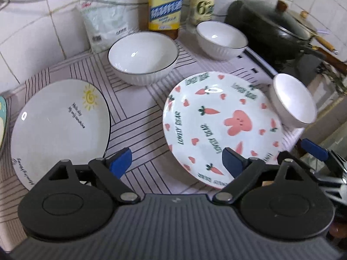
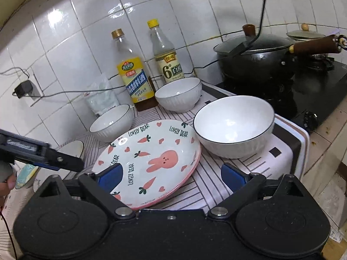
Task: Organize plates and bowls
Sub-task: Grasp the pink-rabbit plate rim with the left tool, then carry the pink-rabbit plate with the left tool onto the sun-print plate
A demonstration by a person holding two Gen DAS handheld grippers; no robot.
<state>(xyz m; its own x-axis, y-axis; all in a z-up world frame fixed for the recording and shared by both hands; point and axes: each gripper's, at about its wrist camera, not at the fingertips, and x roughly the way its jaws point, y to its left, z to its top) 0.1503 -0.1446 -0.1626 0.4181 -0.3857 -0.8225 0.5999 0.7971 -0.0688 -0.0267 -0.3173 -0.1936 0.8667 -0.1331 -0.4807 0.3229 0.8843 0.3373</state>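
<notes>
White glazed wall tiles (image 2: 86, 49) behind, a cable (image 2: 65, 92) running across them to a black adapter (image 2: 22, 89). Counter under a pale striped cloth (image 1: 134, 117), thin dark lines in blocks. Two labelled bottles (image 2: 134, 75) and a crinkled plastic bag (image 1: 106, 21) at the cloth's back edge by the wall. Black lidded wok (image 2: 256, 58) with a wooden handle on a dark stove (image 2: 314, 91) past the cloth's right edge.

Carrot plate (image 2: 151, 162), glossy, pink-rimmed, printed with a rabbit, hearts and "LOVELY BEAR", at the cloth's middle toward the front edge. Sun plate (image 1: 58, 125), white with a dark rim, near the left edge. Three ribbed white bowls with thin dark rims: near bowl (image 2: 233, 125) just right of the carrot plate at the right edge, left bowl (image 1: 142, 57) and far bowl (image 1: 221, 39) along the back edge.

Left gripper (image 1: 175, 162) spread wide, blue pads empty, between the two plates. Right gripper (image 2: 171, 177) spread wide too, nothing pinched, left pad over the carrot plate's near rim.
</notes>
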